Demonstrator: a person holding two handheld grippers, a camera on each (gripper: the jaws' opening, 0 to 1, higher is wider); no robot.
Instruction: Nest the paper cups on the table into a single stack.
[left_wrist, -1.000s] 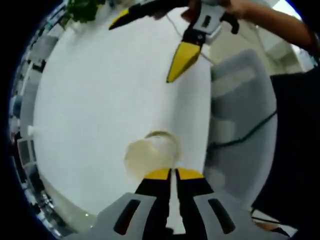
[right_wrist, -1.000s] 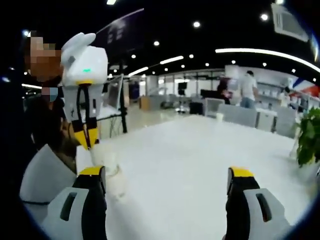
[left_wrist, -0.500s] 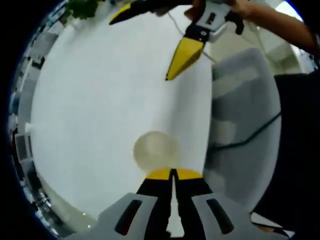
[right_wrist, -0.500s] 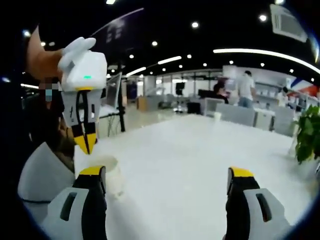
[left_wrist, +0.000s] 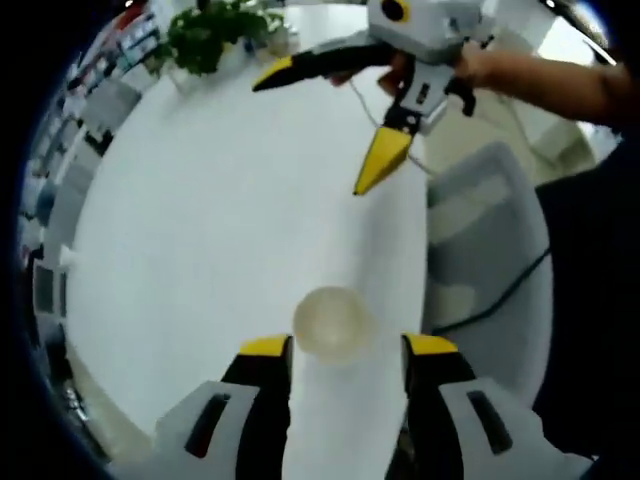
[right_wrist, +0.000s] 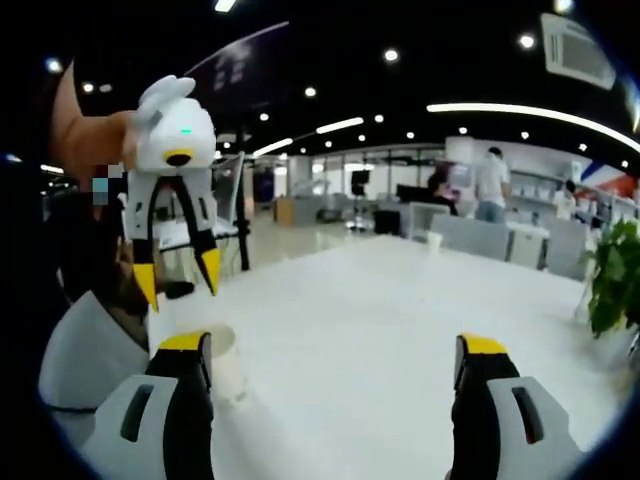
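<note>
A pale paper cup (left_wrist: 330, 320) stands upright on the white table (left_wrist: 200, 220) near its edge, seen from above; I cannot tell how many cups are nested in it. My left gripper (left_wrist: 348, 346) hovers over it, open, its yellow-tipped jaws spread to either side and apart from the cup. In the right gripper view the same cup (right_wrist: 224, 358) sits just past my right gripper's left jaw, with the left gripper (right_wrist: 178, 278) hanging open above it. My right gripper (right_wrist: 333, 350) is open and holds nothing; it also appears far across the table as the right gripper (left_wrist: 330, 115).
A small white cup (right_wrist: 432, 238) stands at the table's far end. A potted plant (left_wrist: 210, 30) is at a far corner, the same plant (right_wrist: 612, 275) at the right. A grey chair (left_wrist: 480, 230) sits beside the table edge. People and desks fill the office behind.
My left gripper was shut on the cup's rim; it has opened, let the cup go and lifted clear above it. The right gripper has stayed open and nearly still.
</note>
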